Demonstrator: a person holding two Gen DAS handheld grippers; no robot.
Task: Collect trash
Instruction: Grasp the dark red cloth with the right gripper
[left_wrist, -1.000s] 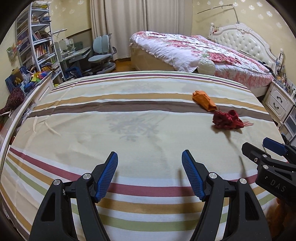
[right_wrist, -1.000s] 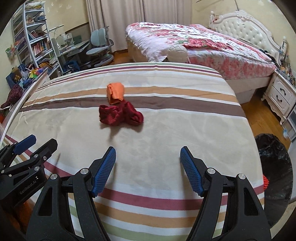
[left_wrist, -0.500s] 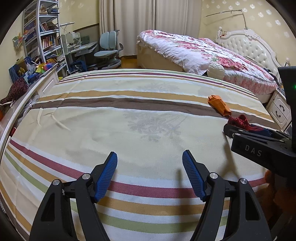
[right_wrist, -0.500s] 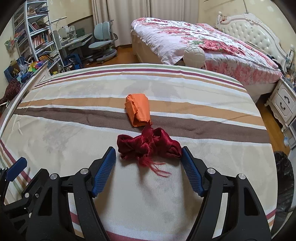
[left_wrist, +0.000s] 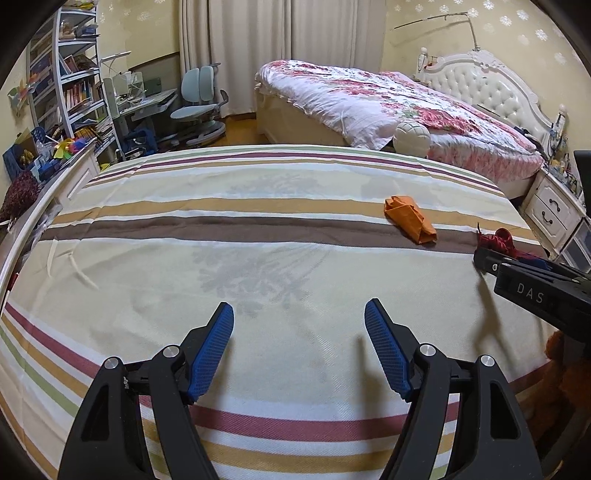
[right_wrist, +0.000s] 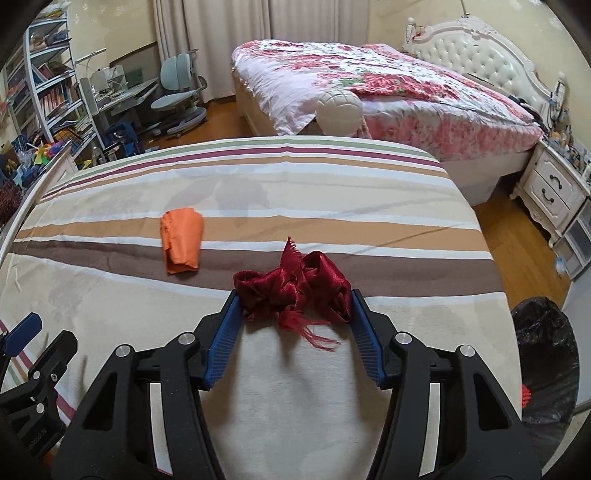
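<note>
right wrist view: the right gripper (right_wrist: 293, 317) has just been closing, its jaws now clamped on the red rag (right_wrist: 291, 291) on the striped bed (right_wrist: 295, 184). the orange scrap (right_wrist: 181, 245) lies just beyond, untouched. the left gripper (left_wrist: 299, 347) hangs spread, empty. neither piece looks binned yet; the black bin (right_wrist: 546, 354) waits beside the bed.

one red rag (right_wrist: 291, 290), one orange rag (right_wrist: 181, 240)

Left wrist view low over the striped bedspread (left_wrist: 258, 229), angled down and forward, right wrist view likewise, closer to the far edge, both sharing the orange wad (left_wrist: 408, 219), flowered bed (right_wrist: 369, 85), desk chair (left_wrist: 199, 99)
</note>
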